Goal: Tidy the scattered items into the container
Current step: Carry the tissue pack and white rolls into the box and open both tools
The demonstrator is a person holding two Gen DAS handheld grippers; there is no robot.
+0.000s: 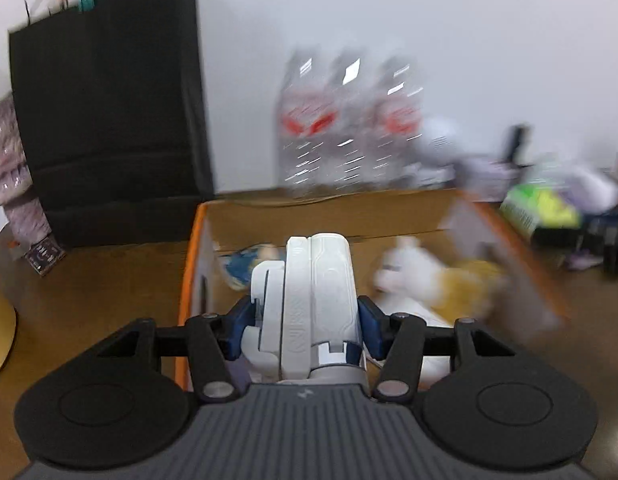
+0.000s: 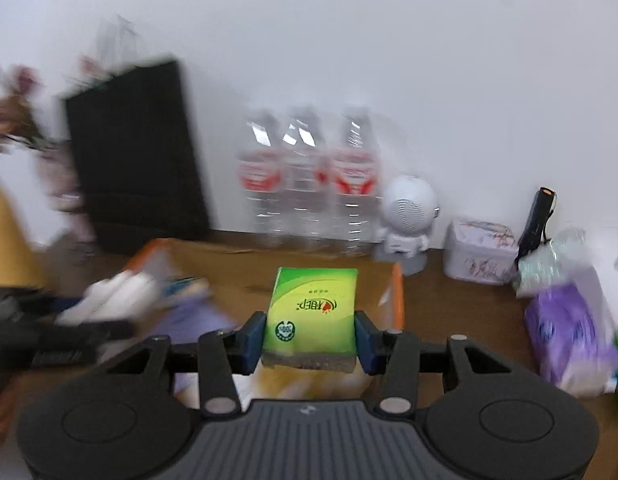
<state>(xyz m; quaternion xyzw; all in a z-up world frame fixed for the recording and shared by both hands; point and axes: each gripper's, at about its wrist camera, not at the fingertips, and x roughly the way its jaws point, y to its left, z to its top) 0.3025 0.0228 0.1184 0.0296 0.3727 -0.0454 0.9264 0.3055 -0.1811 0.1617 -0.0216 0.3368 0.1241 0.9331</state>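
My left gripper [image 1: 305, 320] is shut on a white folded plastic device [image 1: 309, 304], held above the open cardboard box [image 1: 193, 256] with orange rims. Inside the box lie a blurred white and yellow soft toy [image 1: 425, 280] and a blue item [image 1: 239, 268]. My right gripper [image 2: 309, 334] is shut on a green tissue pack [image 2: 315, 312], held over the same box [image 2: 397, 292]. In the right wrist view the left gripper with its white device [image 2: 113, 296] shows blurred at the left.
A black paper bag [image 1: 109, 112] stands at the back left. Three water bottles [image 2: 305, 184] line the wall, beside a white round speaker figure [image 2: 409, 216], a small lidded tin [image 2: 481, 252], a black flashlight [image 2: 537, 216] and a purple tissue bundle [image 2: 569, 336].
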